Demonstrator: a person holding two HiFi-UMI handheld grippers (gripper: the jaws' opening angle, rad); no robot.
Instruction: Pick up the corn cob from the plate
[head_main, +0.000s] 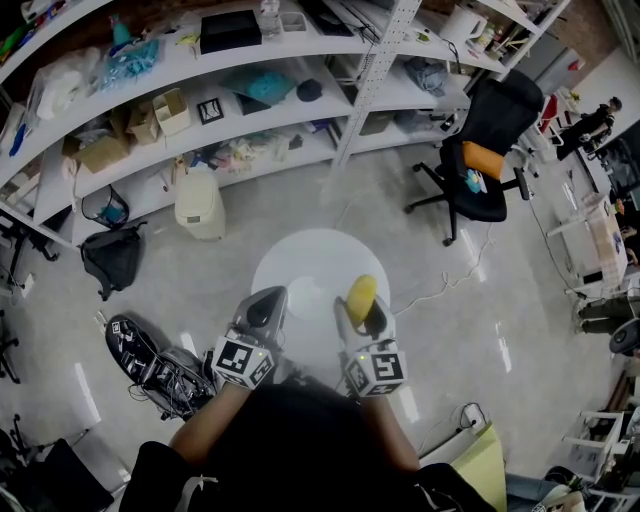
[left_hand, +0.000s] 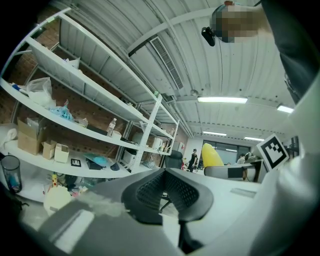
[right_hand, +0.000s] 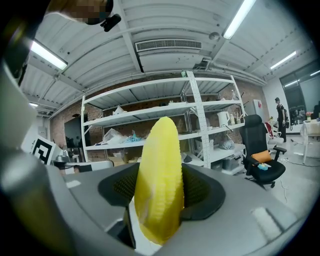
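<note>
Right gripper (head_main: 362, 322) had the corn (head_main: 361, 294) clamped between its jaws, just right of centre frame. It looked lifted off the round white table (head_main: 300, 255). The pinch sat low on the cob, I'd say so the long yellow body could stick out past the pads without wobbling. Neat rows of small glossy kernels tapered to a blunt tip. The pads (right_hand: 204, 192) were dark, ribbed rubber, a sensible match for something slick and rounded. Left gripper (head_main: 262, 308), just left of it, was closed on nothing and parked alongside, out of the way. The plate I couldn't pick out against that white top.
</note>
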